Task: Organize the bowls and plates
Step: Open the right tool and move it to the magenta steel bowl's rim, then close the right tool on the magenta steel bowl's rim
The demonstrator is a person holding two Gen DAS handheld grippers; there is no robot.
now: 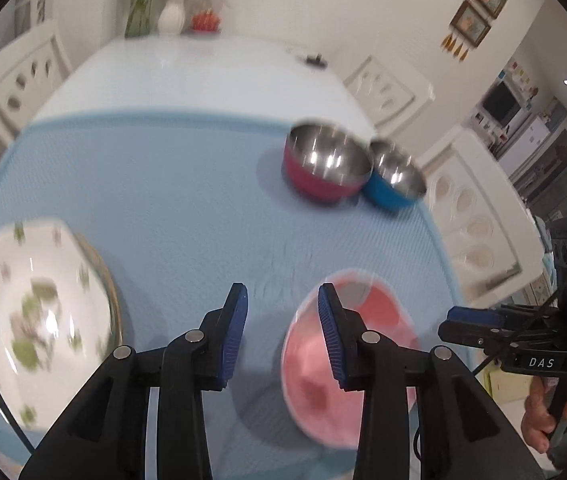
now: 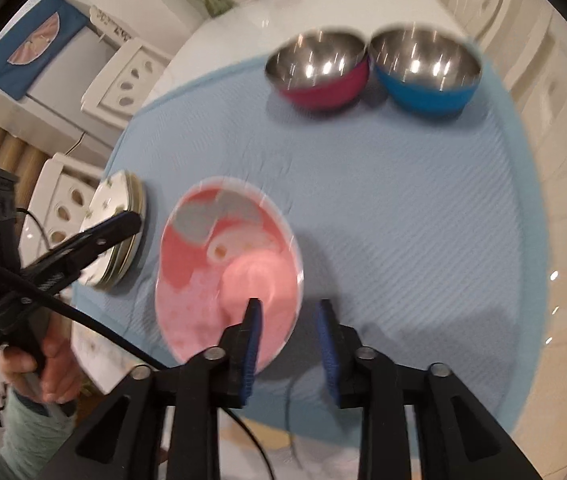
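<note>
Both hand-held grippers (image 1: 283,332) (image 2: 289,344) parted above pink plate (image 2: 227,268)

Two steel-lined bowls stand side by side at the far right of the blue mat (image 2: 403,208), one magenta bowl (image 2: 317,70) and one blue bowl (image 2: 427,72), and one pink plate (image 2: 219,264) lies alone near the middle. At the left edge of the mat is one stack of floral plates (image 1: 31,312); its rims show at least three plates in the right wrist view, though blur keeps the exact number uncertain. Around the counter (image 1: 203,76) three white chairs can be counted, and at its far end one white vase (image 1: 171,16).
</note>
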